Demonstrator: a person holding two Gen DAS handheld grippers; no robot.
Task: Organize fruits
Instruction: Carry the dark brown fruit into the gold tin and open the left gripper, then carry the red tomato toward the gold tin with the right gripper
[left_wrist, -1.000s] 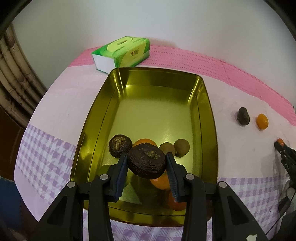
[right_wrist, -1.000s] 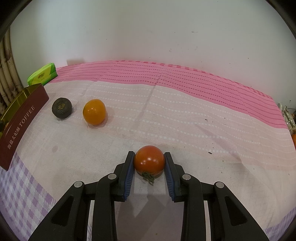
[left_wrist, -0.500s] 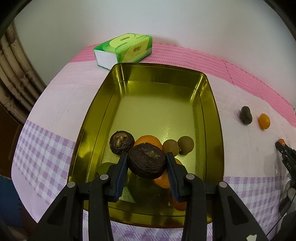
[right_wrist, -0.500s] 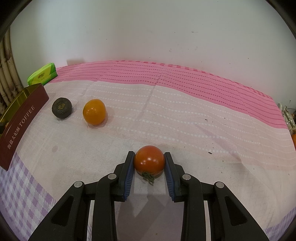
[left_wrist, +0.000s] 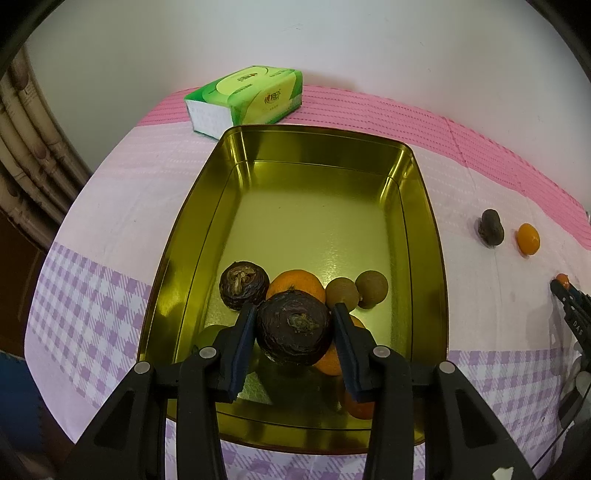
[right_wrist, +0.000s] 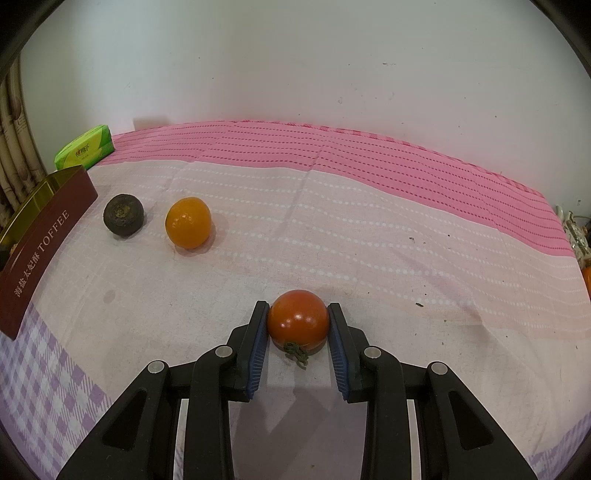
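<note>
Fruits are split between the gold tin (left_wrist: 424, 229) on your left and the cloth-covered counter (right_wrist: 332, 236) on your right. In the tin lie a dark wrinkled fruit (left_wrist: 242, 285), an orange (left_wrist: 297, 286) and two brown round fruits (left_wrist: 371, 288). Your left gripper (left_wrist: 293, 332) hovers over its near end with a dark wrinkled fruit (left_wrist: 293, 332) between the pads; a thin gap shows on the right side, so the grip looks barely loose, and the jaws have just been opening. This looks like the drop-off: open wider and let it settle among the others. Further right, a small dark fruit (right_wrist: 123, 214) and a small orange (right_wrist: 188, 222) wait on the cloth. Your right gripper (right_wrist: 298, 325) is clamped on a red tomato (right_wrist: 298, 321) resting on the counter; next, lift it clear and carry it to the tin.
</note>
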